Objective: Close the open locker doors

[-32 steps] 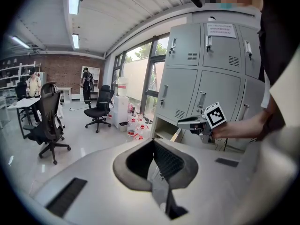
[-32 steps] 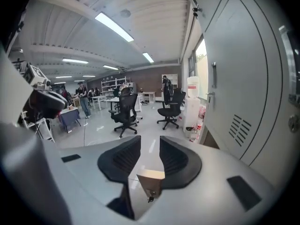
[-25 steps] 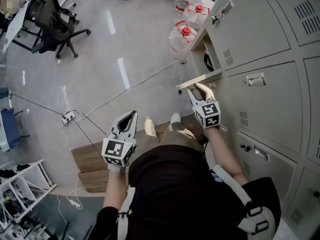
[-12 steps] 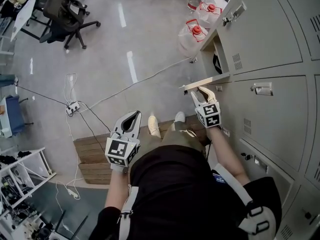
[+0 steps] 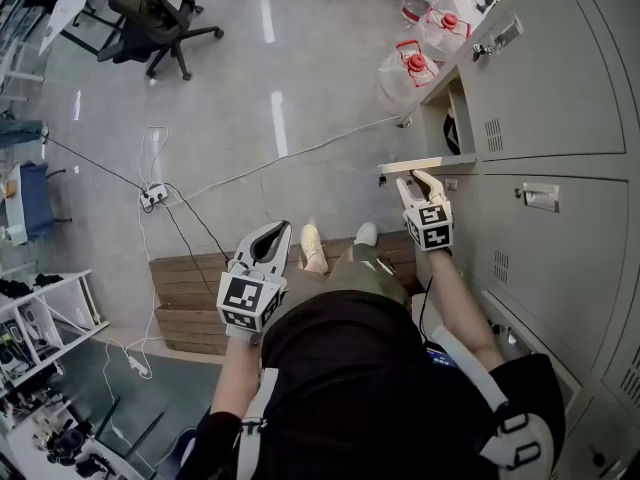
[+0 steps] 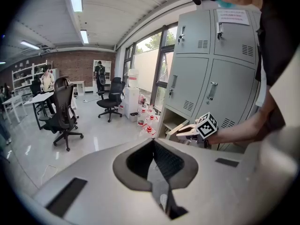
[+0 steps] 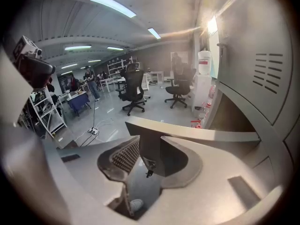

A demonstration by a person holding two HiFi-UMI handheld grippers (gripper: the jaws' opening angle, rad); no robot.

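Note:
A grey locker bank (image 5: 560, 88) fills the right side of the head view. One low door (image 5: 430, 164) stands swung out, edge-on, in front of its open compartment (image 5: 455, 118). My right gripper (image 5: 415, 178) is shut on that door's free edge. In the right gripper view the door panel (image 7: 187, 132) runs between the jaws of the right gripper (image 7: 150, 146), with the keyhole showing. My left gripper (image 5: 275, 230) hangs shut and empty over the floor, left of the person's feet. The left gripper (image 6: 153, 144) looks toward the right gripper (image 6: 192, 130) and the door (image 6: 176, 129).
Several water bottles with red caps (image 5: 410, 63) stand on the floor just beyond the open compartment. A wooden pallet (image 5: 180, 288) lies under the person. Cables and a power strip (image 5: 152, 196) cross the floor at left. Office chairs (image 5: 150, 8) stand farther off.
The head view has drifted, so everything sits a little further right and lower. The right gripper keeps its hold on the door edge. The left gripper stays shut and empty.

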